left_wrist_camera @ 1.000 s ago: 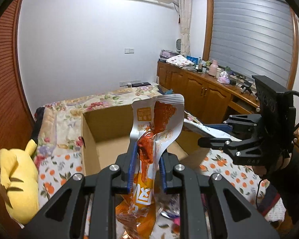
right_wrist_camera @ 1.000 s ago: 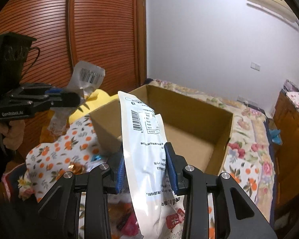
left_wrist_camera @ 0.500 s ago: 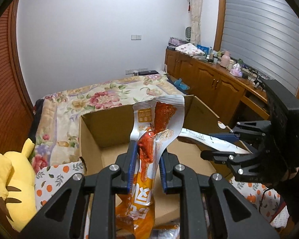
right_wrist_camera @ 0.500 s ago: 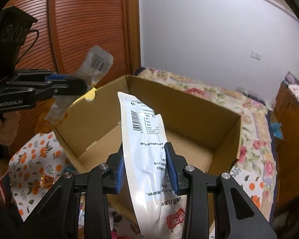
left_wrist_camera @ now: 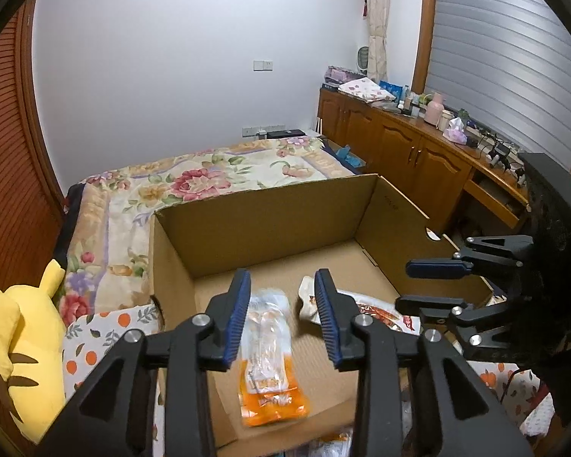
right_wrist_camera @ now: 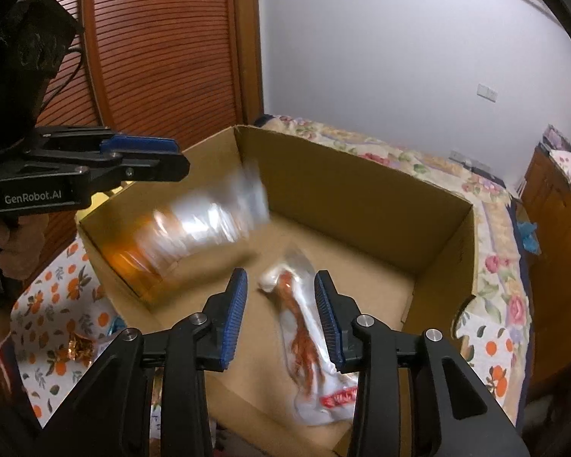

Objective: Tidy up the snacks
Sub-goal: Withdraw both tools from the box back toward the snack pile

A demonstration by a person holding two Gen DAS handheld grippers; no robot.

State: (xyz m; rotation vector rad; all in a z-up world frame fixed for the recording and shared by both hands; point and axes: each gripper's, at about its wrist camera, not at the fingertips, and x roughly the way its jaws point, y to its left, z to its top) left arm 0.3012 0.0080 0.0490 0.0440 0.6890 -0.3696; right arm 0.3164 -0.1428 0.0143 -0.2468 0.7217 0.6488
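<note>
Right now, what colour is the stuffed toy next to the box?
Yellow, with brown stripes on its back. The stuffed toy shows best in the left wrist view.

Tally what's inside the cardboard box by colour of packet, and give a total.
Orange snack packet: 1
White snack packet: 1
Total in the cardboard box: 2

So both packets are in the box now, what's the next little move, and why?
Probably lift both grippers back toward the loose snacks on the bedspread. The left gripper and right gripper are open, and both packets are already in the box.
</note>
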